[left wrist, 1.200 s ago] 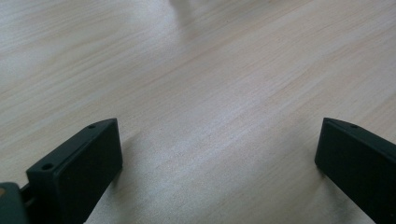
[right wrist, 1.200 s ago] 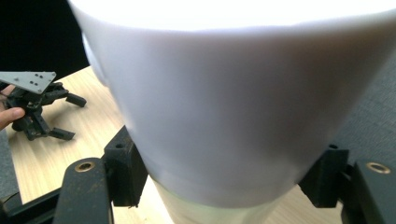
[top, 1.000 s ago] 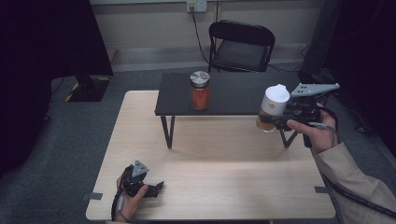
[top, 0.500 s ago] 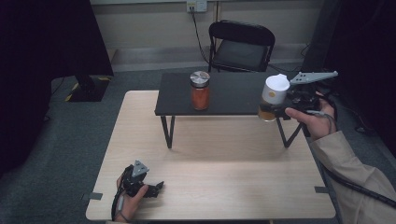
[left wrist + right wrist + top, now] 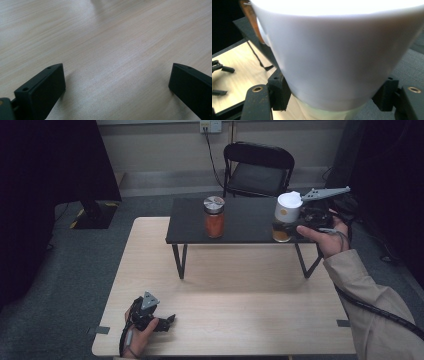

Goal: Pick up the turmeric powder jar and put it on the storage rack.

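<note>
left gripper [image 5: 167, 320]: jaws spread on nothing, resting on the wooden table [image 5: 240, 285] | red-filled jar [image 5: 214, 216]: on the black shelf [image 5: 240, 222], well left of our right gripper [image 5: 295, 222] | right gripper: pinching the white-lidded jar [image 5: 285, 217] below its lid, over the shelf's right end | risk: we judge a tilted set-down could tip it off that edge

Low shelf [image 5: 250, 222] on the far half of the table [image 5: 225, 295], spanning centre to right. Jar with orange contents [image 5: 214, 216] on the shelf, left of centre. White-lidded jar [image 5: 285, 217] at the shelf's right end, between the jaws of the right gripper [image 5: 300, 222]. Chair [image 5: 257, 170] behind the shelf. Left gripper [image 5: 167, 320] at the near left of the table, resting on its surface.
</note>
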Available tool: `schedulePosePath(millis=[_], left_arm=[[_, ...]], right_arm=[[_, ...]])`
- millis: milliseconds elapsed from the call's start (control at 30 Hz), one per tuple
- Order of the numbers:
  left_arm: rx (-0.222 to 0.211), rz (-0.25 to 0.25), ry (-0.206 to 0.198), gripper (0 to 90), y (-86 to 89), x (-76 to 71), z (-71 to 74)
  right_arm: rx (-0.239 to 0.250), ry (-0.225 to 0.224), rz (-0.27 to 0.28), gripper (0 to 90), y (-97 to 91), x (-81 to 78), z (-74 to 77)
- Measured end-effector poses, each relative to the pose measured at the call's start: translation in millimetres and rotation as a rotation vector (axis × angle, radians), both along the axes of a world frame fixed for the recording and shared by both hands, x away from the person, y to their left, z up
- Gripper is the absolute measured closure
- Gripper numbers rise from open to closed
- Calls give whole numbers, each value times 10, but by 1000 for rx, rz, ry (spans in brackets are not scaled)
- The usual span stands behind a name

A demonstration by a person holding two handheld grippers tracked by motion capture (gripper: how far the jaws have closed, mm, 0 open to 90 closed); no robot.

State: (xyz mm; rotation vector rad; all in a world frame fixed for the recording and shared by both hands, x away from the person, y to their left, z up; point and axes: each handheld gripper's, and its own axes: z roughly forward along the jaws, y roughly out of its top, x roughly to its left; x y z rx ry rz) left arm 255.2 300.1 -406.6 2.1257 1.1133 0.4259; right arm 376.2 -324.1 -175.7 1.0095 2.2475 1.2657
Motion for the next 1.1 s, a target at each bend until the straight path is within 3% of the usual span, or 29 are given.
schedulePosePath(millis=[433, 1100], left_arm=[[-1, 2, -1, 0, -1, -2, -2], [-2, 2, 0, 0, -1, -2, -2]], right_arm=[[1, 17, -21, 298, 55, 189, -58], [11, 5, -49, 295, 59, 210, -110]])
